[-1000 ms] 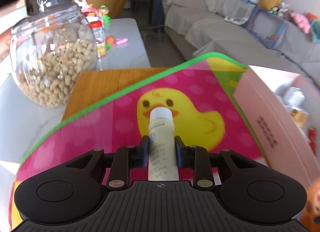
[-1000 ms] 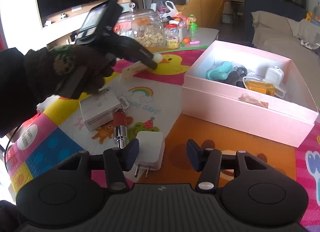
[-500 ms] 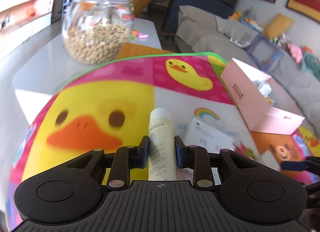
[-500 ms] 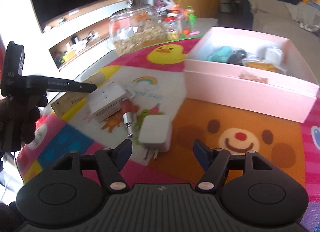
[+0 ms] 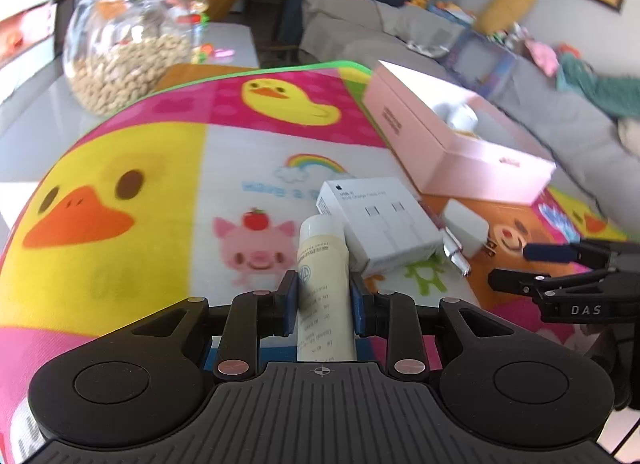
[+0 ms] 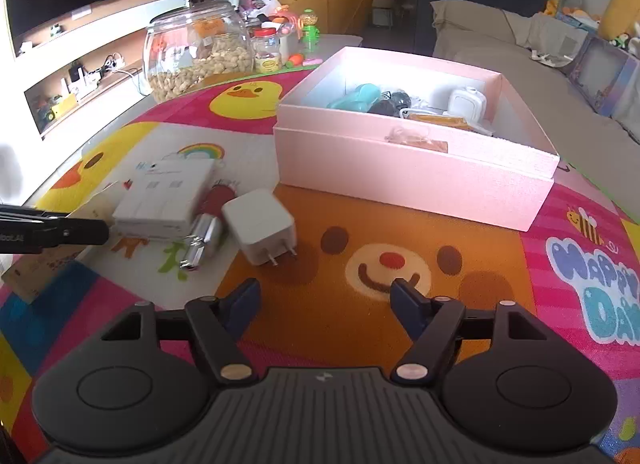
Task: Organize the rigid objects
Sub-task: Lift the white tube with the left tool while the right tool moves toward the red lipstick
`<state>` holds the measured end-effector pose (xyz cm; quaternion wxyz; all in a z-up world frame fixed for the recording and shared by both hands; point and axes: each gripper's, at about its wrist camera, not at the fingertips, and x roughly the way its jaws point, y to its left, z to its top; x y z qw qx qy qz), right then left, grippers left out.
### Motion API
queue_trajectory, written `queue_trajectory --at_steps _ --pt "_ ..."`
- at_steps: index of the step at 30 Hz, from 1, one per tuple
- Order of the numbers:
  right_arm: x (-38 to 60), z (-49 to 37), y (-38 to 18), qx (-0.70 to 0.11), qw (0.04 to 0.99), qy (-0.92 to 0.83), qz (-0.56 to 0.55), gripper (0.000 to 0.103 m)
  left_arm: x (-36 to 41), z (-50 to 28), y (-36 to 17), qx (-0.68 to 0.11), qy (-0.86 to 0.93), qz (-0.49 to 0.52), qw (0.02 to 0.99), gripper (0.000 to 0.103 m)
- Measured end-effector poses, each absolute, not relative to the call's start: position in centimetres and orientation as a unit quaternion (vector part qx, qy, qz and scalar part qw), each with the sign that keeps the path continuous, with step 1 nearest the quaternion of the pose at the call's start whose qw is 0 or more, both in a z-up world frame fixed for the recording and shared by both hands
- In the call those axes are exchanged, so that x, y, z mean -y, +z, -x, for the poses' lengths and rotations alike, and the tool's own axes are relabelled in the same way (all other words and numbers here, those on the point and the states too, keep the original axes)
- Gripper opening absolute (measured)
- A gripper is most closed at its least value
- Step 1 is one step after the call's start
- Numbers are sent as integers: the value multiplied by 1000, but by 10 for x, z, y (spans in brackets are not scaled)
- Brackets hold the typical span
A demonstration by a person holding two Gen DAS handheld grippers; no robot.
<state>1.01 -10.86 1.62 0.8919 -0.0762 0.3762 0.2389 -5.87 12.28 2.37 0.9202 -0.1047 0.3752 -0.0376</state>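
Observation:
My left gripper [image 5: 324,284] is shut on a cream tube with a white cap [image 5: 322,248], held above the cartoon mat just left of a white cable box [image 5: 380,219]. In the right wrist view the left gripper's fingers [image 6: 80,229] reach in from the left edge, beside that white cable box [image 6: 164,199]. My right gripper [image 6: 324,292] hovers over the orange bear patch, its jaws opening with nothing between them. Just ahead of it lie a white charger plug [image 6: 260,225] and a red and silver cylinder [image 6: 204,232]. The open pink box [image 6: 416,179] holds several items.
A glass jar of nuts [image 6: 198,51] and small bottles stand at the mat's far edge. A brown cardboard box [image 6: 36,268] lies at the left, under the left gripper. A grey sofa [image 6: 520,31] runs behind the pink box.
The left gripper carried the tube from near the jar and far duck back across the mat to beside the white cable box. The right gripper's jaws spread wider and it tilted slightly.

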Motion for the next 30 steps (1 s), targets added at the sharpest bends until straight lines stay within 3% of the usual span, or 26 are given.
queue_trajectory --at_steps 6,23,24,26,30 --pt "100 -2 10 -375 884 262 92 103 -112 65 27 -395 -50 83 914 30" --pt "101 -1 11 -371 884 271 91 103 -108 54 29 -416 -29 118 901 31" --pt "103 -4 13 -373 881 278 90 103 -105 54 29 -414 -27 110 903 31" --pt "109 -9 17 -366 885 279 71 86 -97 57 28 -406 -20 85 910 31" --pt "110 -19 21 -364 893 258 58 71 -82 64 25 -386 -10 36 922 31"
